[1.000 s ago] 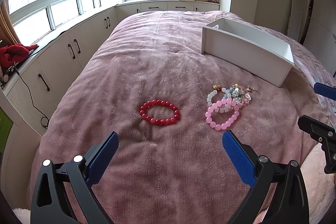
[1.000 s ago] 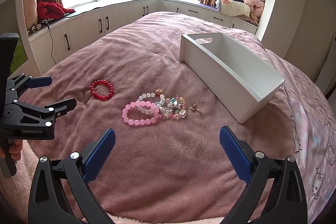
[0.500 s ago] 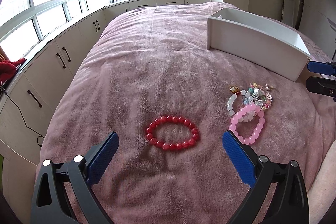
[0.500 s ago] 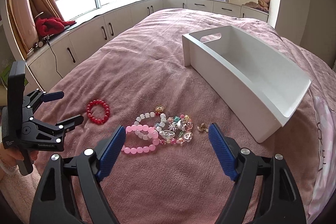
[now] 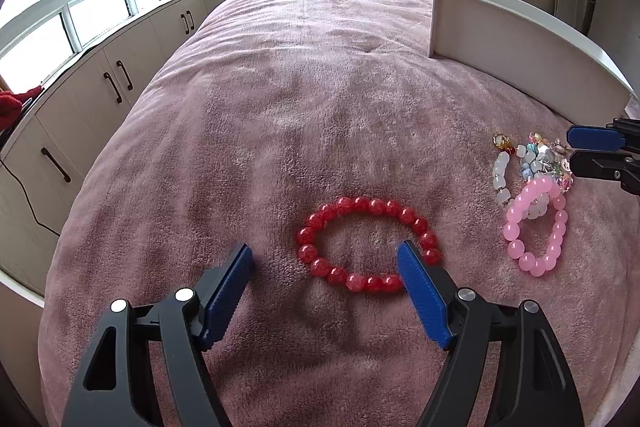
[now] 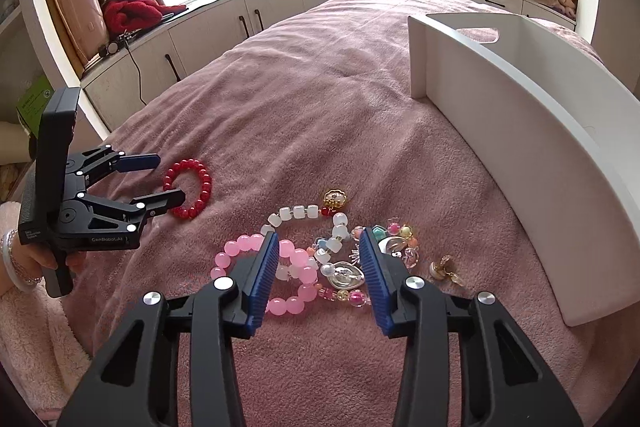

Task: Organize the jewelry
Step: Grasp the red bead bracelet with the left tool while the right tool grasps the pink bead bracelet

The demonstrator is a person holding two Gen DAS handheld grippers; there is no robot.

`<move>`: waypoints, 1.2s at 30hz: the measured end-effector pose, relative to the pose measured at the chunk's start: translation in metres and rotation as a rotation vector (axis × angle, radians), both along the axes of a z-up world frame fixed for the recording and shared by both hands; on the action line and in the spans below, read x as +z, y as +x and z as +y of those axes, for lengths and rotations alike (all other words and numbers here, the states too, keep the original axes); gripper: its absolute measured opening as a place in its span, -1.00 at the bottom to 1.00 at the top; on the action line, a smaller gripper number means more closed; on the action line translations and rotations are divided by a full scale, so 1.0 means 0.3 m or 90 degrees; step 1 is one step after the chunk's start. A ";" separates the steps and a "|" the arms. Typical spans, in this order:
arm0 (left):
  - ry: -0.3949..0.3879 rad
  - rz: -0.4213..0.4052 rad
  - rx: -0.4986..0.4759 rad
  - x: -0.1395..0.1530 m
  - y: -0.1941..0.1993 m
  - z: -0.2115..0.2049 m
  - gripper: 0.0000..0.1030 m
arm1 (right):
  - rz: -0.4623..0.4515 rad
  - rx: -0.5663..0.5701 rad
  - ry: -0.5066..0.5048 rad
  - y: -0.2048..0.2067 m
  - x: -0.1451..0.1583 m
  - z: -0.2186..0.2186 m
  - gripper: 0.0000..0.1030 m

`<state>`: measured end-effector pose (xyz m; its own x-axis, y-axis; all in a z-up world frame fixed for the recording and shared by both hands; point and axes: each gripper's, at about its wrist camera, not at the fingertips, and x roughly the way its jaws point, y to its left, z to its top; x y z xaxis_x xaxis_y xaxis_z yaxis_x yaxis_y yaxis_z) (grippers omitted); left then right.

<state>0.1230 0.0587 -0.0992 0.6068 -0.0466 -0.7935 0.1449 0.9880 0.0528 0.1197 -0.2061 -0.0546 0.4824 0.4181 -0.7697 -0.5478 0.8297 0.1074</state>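
A red bead bracelet (image 5: 368,245) lies flat on the pink blanket. My left gripper (image 5: 324,259) is open low over it, its right pad inside the ring's near right edge; it also shows in the right wrist view (image 6: 164,183). A pink bead bracelet (image 6: 276,271), a white bead bracelet (image 6: 304,217) and a multicoloured charm bracelet (image 6: 384,251) lie tangled together. My right gripper (image 6: 318,255) is open, astride this pile, and shows in the left wrist view (image 5: 588,155). A small gold earring (image 6: 442,267) lies just right of the pile.
A long white tray (image 6: 520,131) stands on the bed to the right of the jewelry. The pink blanket (image 5: 320,107) covers the whole bed. White cabinets (image 6: 224,27) run under the windows beyond the bed's far edge. A fluffy pink sleeve (image 6: 36,339) shows at lower left.
Both grippers have moved forward and down onto the jewelry. Both have narrowed their opening, the left around the red bracelet's near edge, the right around the pile.
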 end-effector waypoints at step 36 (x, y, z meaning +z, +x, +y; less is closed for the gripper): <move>-0.032 -0.022 0.042 -0.045 0.014 0.035 -0.12 | 0.077 0.020 0.008 0.020 -0.094 0.006 -0.76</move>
<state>0.1271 0.0693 -0.1127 0.6368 -0.0449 -0.7697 0.0778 0.9969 0.0062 0.1258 -0.2044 -0.0828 0.3725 0.4411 -0.8165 -0.5553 0.8109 0.1848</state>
